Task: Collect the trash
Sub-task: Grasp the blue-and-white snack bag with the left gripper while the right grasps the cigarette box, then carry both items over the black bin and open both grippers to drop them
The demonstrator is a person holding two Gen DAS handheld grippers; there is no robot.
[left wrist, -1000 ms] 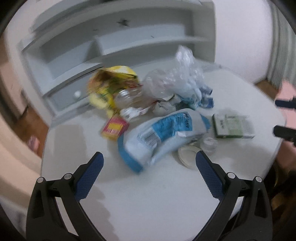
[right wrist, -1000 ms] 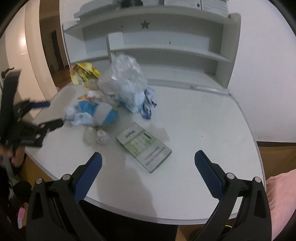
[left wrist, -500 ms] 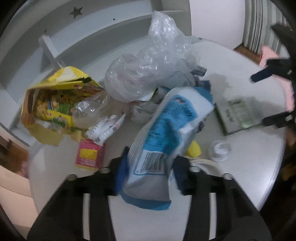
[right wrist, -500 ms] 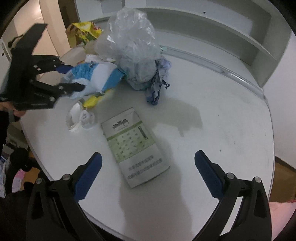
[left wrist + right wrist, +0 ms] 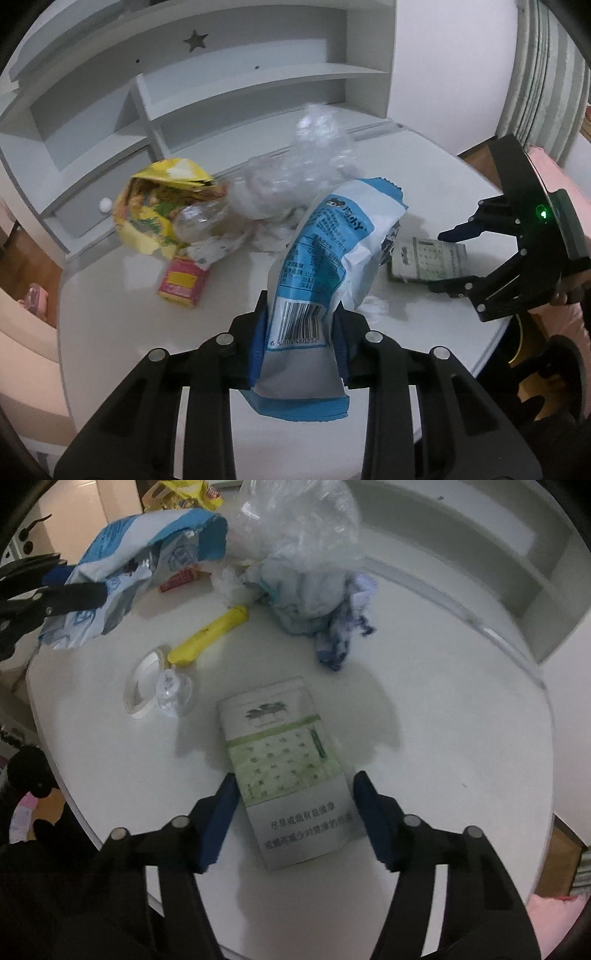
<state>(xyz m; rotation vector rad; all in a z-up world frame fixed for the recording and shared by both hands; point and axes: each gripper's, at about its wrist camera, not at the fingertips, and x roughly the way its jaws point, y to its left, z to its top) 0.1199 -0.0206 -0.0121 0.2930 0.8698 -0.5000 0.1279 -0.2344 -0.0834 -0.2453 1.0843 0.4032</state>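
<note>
The tabletop [image 5: 461, 738] lies bare to the right of the flat carton [image 5: 291, 775] and along its near edge. Toward the shelf unit [image 5: 240, 96], a heap blocks the way: clear plastic bag [image 5: 299, 542], crumpled blue cloth [image 5: 340, 638], yellow wrapper [image 5: 159, 206]. A yellow stick [image 5: 210, 635] and tape ring [image 5: 142, 686] lie left of the carton.

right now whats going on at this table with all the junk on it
A person is clearing trash with a gripper in each hand. The left gripper has just closed its fingers on the blue and white snack bag, holding it above the table. The right gripper has been closing around the green and white box, which lies flat; its fingers do not press it yet. The other litter is untouched.
</note>
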